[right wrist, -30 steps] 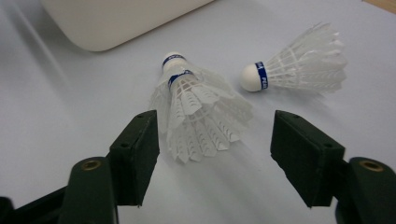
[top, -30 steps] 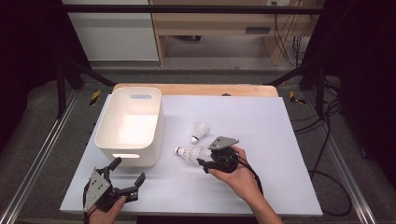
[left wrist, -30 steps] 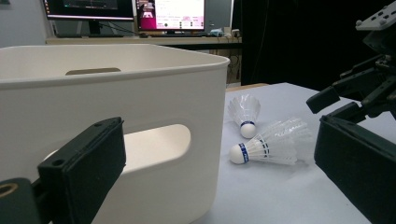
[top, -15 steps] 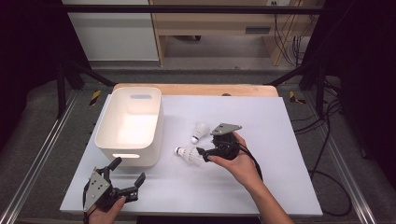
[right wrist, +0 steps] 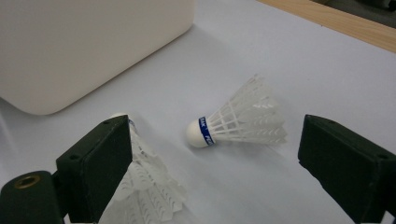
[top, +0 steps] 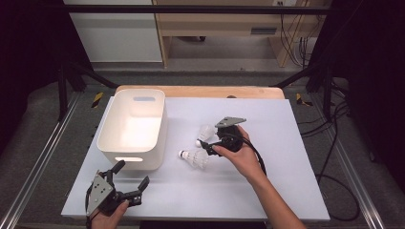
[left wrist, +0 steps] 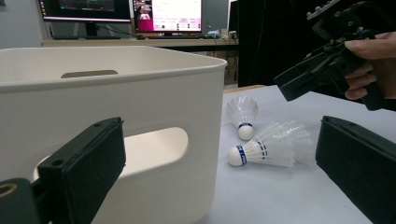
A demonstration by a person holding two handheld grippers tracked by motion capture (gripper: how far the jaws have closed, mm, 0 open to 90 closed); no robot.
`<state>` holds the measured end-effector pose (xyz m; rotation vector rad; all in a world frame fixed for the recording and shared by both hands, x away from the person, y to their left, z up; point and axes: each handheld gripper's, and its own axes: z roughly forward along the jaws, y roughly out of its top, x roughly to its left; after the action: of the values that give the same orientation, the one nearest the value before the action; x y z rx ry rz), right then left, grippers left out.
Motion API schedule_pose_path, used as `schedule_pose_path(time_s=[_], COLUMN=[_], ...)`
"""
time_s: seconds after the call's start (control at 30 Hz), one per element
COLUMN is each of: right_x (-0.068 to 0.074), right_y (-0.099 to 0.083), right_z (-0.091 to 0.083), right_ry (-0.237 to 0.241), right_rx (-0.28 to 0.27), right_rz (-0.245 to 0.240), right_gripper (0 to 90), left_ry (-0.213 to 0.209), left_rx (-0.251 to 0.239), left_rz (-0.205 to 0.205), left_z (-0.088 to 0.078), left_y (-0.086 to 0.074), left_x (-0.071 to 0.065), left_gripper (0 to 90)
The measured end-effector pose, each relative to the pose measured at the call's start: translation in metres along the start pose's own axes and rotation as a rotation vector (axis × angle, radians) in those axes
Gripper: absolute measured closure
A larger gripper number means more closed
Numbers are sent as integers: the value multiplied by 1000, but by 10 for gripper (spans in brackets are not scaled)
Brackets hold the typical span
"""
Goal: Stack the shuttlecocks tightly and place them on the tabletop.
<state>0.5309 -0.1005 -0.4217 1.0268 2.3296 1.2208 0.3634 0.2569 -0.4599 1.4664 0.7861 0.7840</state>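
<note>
Tongs R (top: 208,144): yours, jaws wide, just been opening, nothing gripped; hovering mid-desk over both shuttlecocks.
Tongs L (top: 130,181): wide, empty, parked at near-left desk corner.
Far shuttlecock (right wrist: 238,120): lies btwn R jaws, straight ahead; long axis runs across the gap, cork toward the bin (top: 133,125).
Near shuttlecock (top: 195,157): right by R's left jaw.
Nearer hand: R, by far.

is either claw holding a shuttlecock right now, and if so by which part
No, nothing is held. The right claw stands open above the two shuttlecocks lying on the table; its jaws have just been opening. The left claw is open and empty.
</note>
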Motion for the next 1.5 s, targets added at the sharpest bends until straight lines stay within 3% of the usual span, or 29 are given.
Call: schedule_pose_path(time_s=[0.37,0.43,0.5,0.83,1.17,1.5], right_x=[-19,-24,-27,-31,-34,-35], right_y=[10,8,6,3,5,2], right_z=[21,26,30,43,52,56], right_ry=[-29,-21,-25,-27,-35,-6], right_rx=[1,-7,-1,9,13,14], right_rz=[23,57,59,63,60,67], right_gripper=[140,147,149,170,298,451], left_ry=[1,1,0,-2,-5,-6], left_rx=[-1,-2,-1,-1,1,1], left_rz=[-3,-4,-5,-5,-7,-5], left_z=[0,0,0,0,1,0], left_y=[0,0,0,0,-1,0], left_x=[0,0,0,0,0,0], left_gripper=[17,17,17,17,17,17])
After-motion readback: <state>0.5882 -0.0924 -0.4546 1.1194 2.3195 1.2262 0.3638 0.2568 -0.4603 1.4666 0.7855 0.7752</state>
